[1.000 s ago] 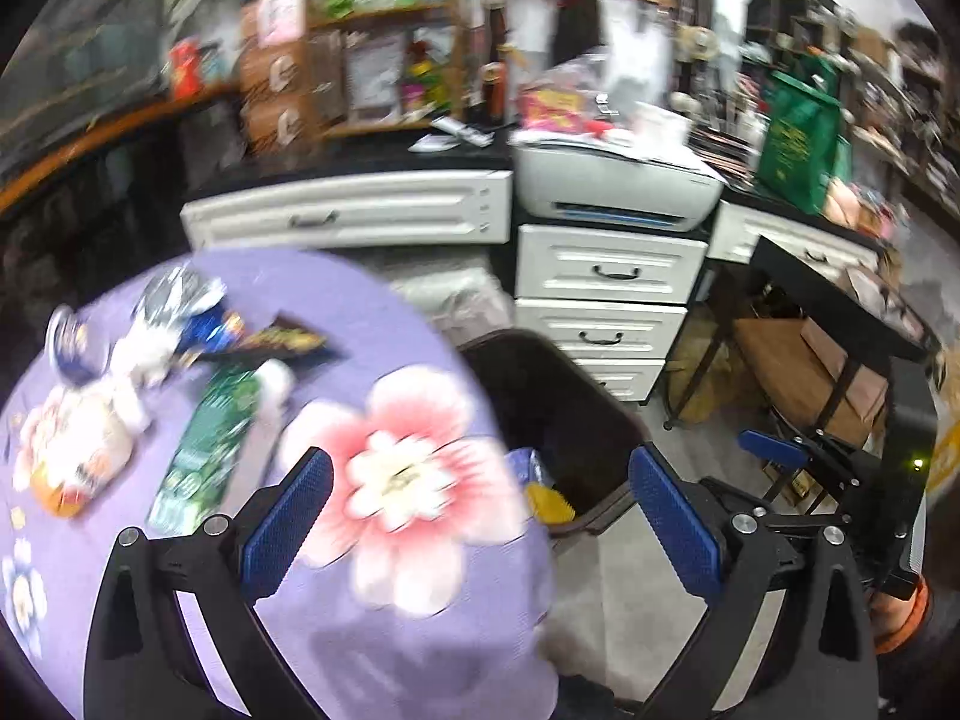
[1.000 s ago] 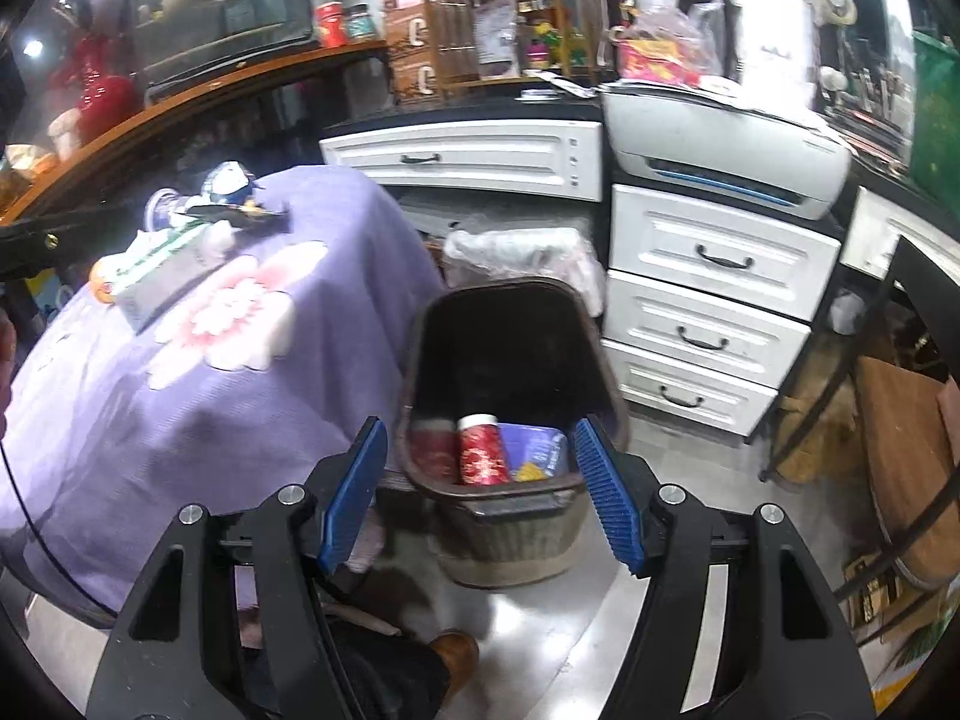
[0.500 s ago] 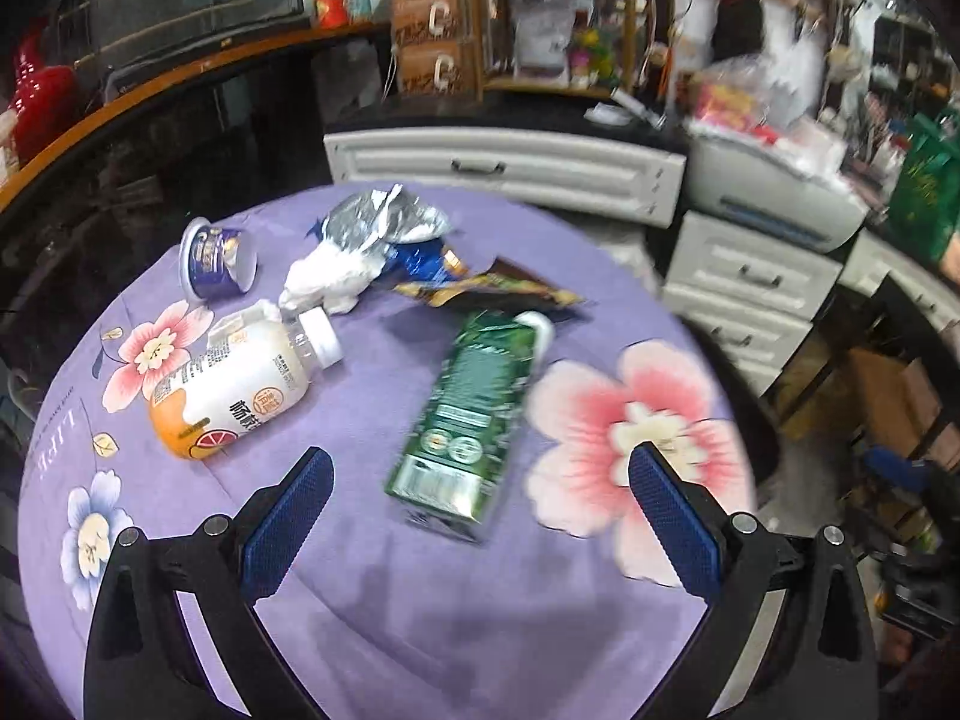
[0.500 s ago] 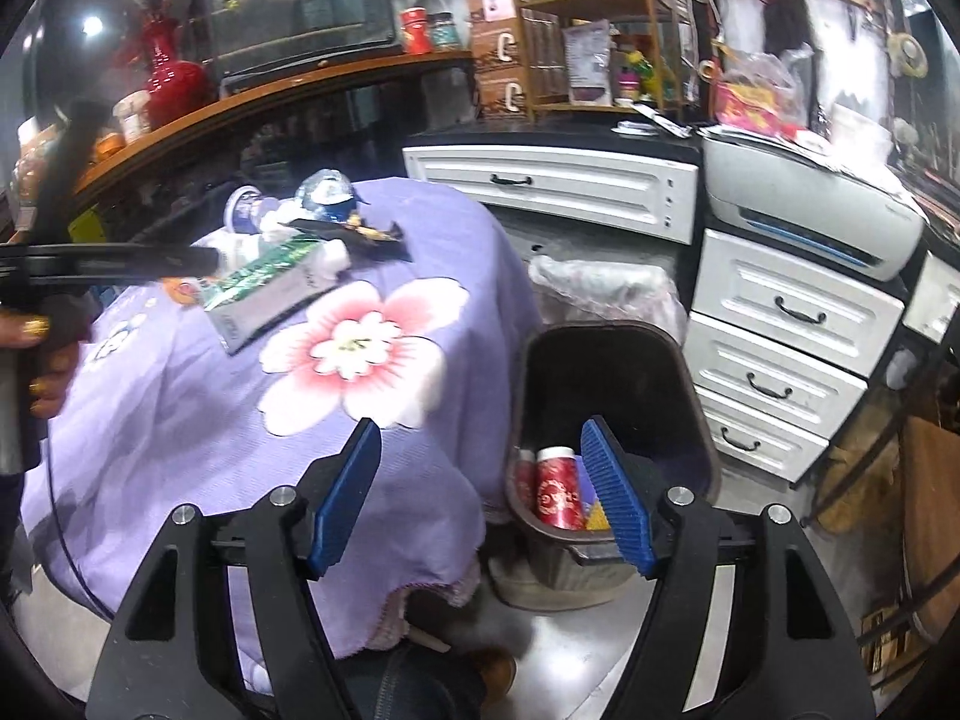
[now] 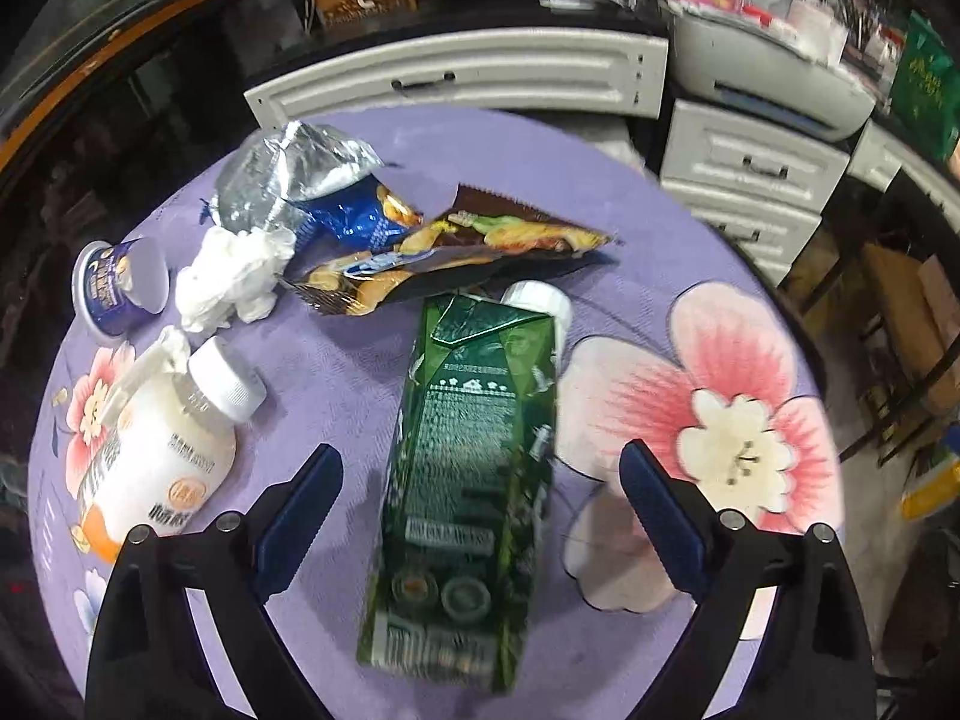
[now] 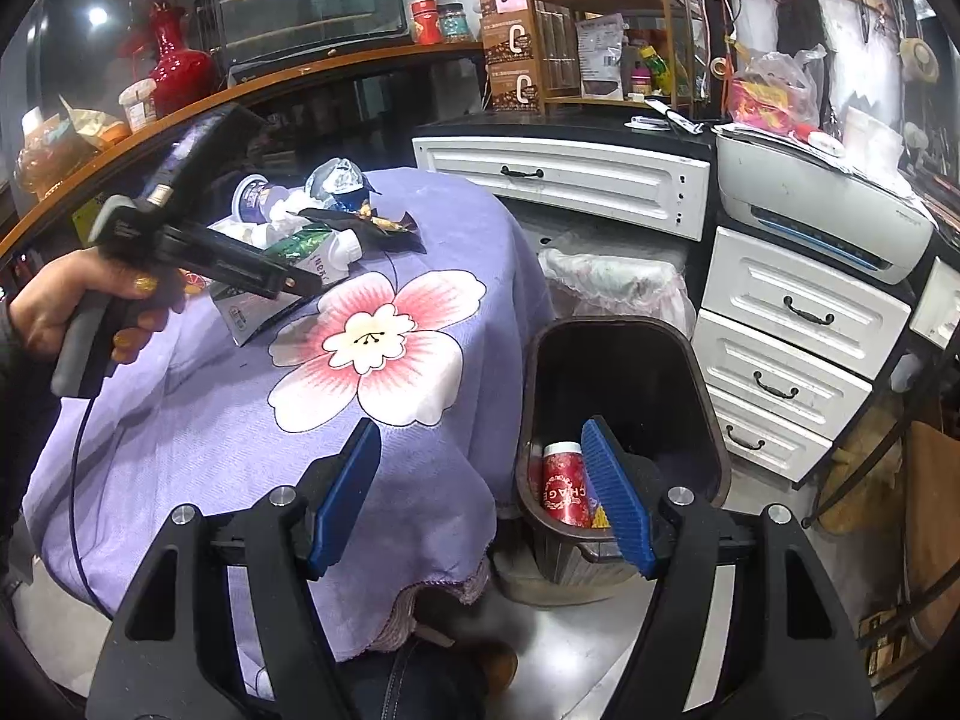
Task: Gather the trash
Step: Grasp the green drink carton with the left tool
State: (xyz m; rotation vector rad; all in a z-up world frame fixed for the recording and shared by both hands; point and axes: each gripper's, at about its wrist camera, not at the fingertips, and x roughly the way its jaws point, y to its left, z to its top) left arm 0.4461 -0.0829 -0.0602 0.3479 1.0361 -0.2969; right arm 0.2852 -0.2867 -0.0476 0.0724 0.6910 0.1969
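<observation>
Mostly unreadable labels: trash on the table, some in the bin

Left wrist view. Left gripper (image 5: 480, 504) held over the purple flowered tablecloth (image 5: 360, 360). Jaws stand wide and have just been closing a little; the green carton (image 5: 474, 480) lies flat between them, pads not touching it. Carton carries small white print and a barcode at its near end, too blurred to read. Behind the carton, a white cap (image 5: 537, 300) pokes out. Left of it lies a white bottle (image 5: 156, 450) with an orange base and dark characters I cannot make out. Further back: a crumpled tissue (image 5: 228, 282), a small blue cup (image 5: 117, 288) on its side, a silver and blue foil bag (image 5: 306, 192), a brown snack wrapper (image 5: 450, 252). No wrapper text legible.

Right wrist view. Right gripper (image 6: 480, 498) hangs off the table's edge, jaws fairly wide, nothing between them. Just beside the table stands a dark bin (image 6: 624, 420); inside it a red can (image 6: 564, 483) upright, lettered "CHAGE". A hand (image 6: 84, 306) grips the other tool's handle over the carton. Brown boxes (image 6: 516, 42) on the shelf show a big white "C".
</observation>
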